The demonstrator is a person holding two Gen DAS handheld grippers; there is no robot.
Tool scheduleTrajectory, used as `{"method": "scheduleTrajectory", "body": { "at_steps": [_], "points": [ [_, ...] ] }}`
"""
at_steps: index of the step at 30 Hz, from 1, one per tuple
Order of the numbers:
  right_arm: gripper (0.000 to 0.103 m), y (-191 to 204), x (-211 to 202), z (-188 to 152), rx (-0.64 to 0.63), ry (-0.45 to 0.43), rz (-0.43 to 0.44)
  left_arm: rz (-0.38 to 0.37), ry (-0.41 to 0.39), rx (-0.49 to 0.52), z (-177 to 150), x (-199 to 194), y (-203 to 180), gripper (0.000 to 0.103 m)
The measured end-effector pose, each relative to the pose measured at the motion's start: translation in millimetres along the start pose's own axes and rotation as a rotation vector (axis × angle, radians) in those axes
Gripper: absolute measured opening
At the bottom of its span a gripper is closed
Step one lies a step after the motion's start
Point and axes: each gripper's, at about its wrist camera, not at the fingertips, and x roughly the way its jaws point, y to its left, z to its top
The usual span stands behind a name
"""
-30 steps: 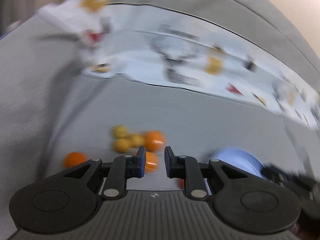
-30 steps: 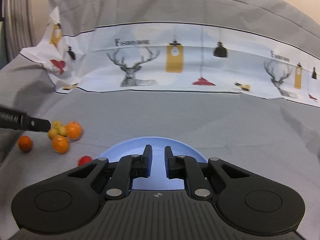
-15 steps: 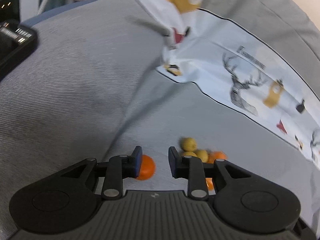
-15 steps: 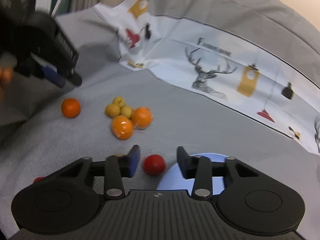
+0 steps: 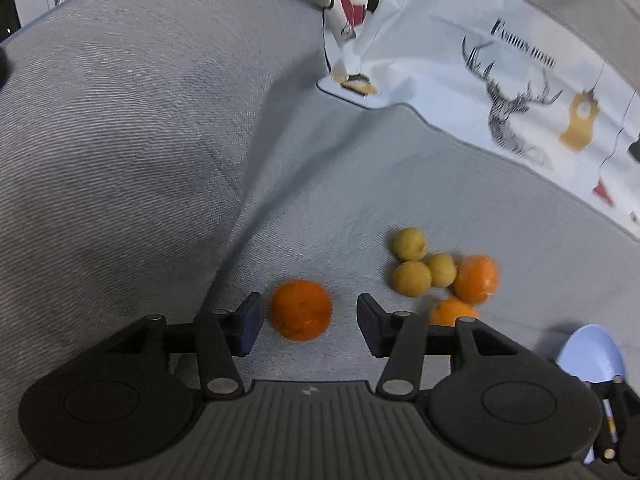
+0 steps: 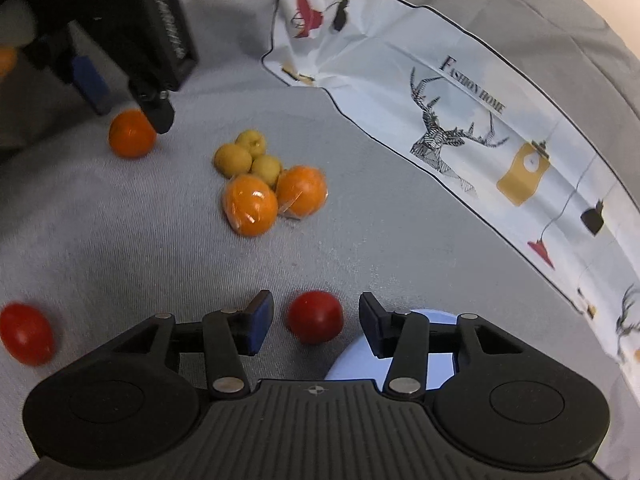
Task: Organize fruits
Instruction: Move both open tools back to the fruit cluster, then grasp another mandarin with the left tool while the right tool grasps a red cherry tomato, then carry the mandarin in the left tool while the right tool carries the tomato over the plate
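Left wrist view: low in the frame the left gripper (image 5: pixel 310 318) has just been opening its jaws, and a lone orange (image 5: pixel 301 309) sits between them, untouched. Right of it lies a fruit pile (image 5: pixel 440 276). In the right wrist view, the right gripper (image 6: pixel 316 326) stands half open around a red tomato (image 6: pixel 315 317), beside the blue bowl (image 6: pixel 352 364). Both tongs seem ready to grasp; next each must go lower and close.
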Motion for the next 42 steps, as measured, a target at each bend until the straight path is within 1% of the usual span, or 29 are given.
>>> {"method": "scheduleTrajectory", "body": {
  "at_steps": [4, 5, 6, 7, 10, 12, 13, 15, 17, 19, 21, 25, 28, 31, 34, 39, 42],
  "points": [
    [0.047, 3, 1, -1, -0.016, 0.002, -0.006, 0.035, 0.034, 0.028, 1, 13, -5, 0.057],
    [0.042, 3, 1, -1, -0.018, 0.003, -0.004, 0.041, 0.039, 0.034, 2, 16, -7, 0.057],
    [0.035, 3, 2, 0, -0.02, 0.005, -0.001, 0.045, 0.042, 0.038, 2, 18, -7, 0.057],
    [0.032, 4, 2, -1, -0.025, 0.008, -0.004, 0.049, 0.044, 0.041, 2, 19, -8, 0.057],
    [0.032, 3, 1, -1, -0.022, 0.001, -0.001, 0.054, 0.049, 0.047, 4, 23, -11, 0.055],
    [0.032, 2, -2, 0, -0.014, -0.008, 0.0, 0.051, 0.051, 0.051, 4, 24, -12, 0.048],
    [0.032, 2, -5, 1, -0.013, -0.02, -0.005, 0.054, 0.052, 0.055, 4, 24, -12, 0.042],
    [0.031, 1, -12, 4, 0.003, -0.055, -0.001, 0.055, 0.051, 0.061, 4, 23, -12, 0.041],
    [0.031, -3, -22, 7, 0.043, -0.094, 0.025, 0.055, 0.05, 0.07, 4, 22, -13, 0.04],
    [0.032, -6, -30, 10, 0.084, -0.12, 0.06, 0.061, 0.044, 0.078, 4, 19, -13, 0.04],
    [0.032, -8, -35, 11, 0.124, -0.128, 0.106, 0.059, 0.029, 0.072, 4, 14, -12, 0.04],
    [0.032, -11, -32, 10, 0.227, -0.083, 0.204, 0.004, 0.015, 0.066, 1, 0, -11, 0.039],
    [0.032, -17, -26, 8, 0.32, -0.042, 0.275, -0.056, 0.062, 0.054, -4, 0, -11, 0.04],
    [0.032, -18, -19, 5, 0.367, 0.002, 0.329, -0.07, 0.119, 0.049, -8, 9, -10, 0.04],
    [0.032, -13, -13, 3, 0.361, 0.035, 0.335, -0.062, 0.139, 0.042, -8, 15, -9, 0.04],
    [0.032, -11, -12, 3, 0.365, 0.039, 0.339, -0.047, 0.127, 0.073, -7, 17, -16, 0.04],
    [0.032, -11, -10, 2, 0.359, 0.045, 0.342, -0.046, 0.127, 0.075, -7, 18, -17, 0.04]
  ]
}}
